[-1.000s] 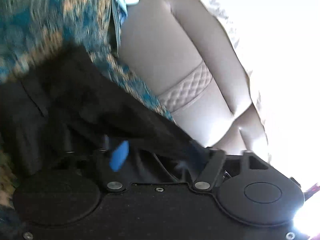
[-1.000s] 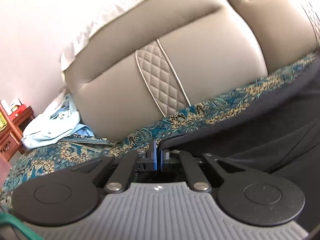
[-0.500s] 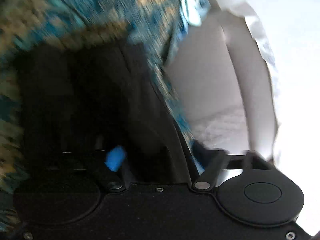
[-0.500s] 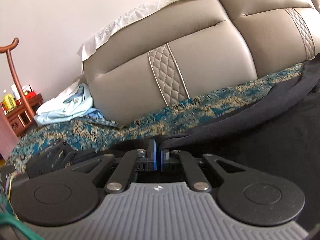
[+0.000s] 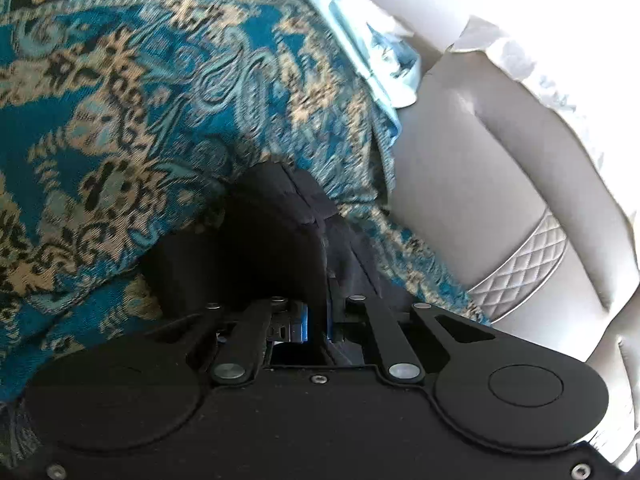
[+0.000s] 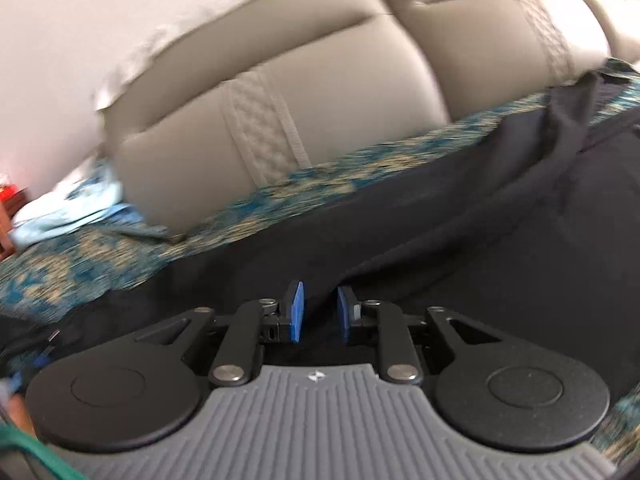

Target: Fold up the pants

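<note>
A: Status of left gripper [image 5: 316, 326]?
B: Pads pressed together on a fold of the black pants [image 5: 272, 240], which lie on the patterned blue cover [image 5: 120, 100] of the sofa [image 5: 500, 200].
A: Right gripper [image 6: 319, 312]?
B: Jaws opening; a ridge of pants cloth stands between the blue pads [image 6: 297, 312] (not pressed)

A beige leather sofa back [image 6: 360, 80] with quilted strips rises ahead. A teal paisley throw [image 5: 140, 100] covers its seat. White cloth [image 6: 200, 12] drapes its top, before a pale wall [image 6: 60, 40]. Bright daylight floods in.
</note>
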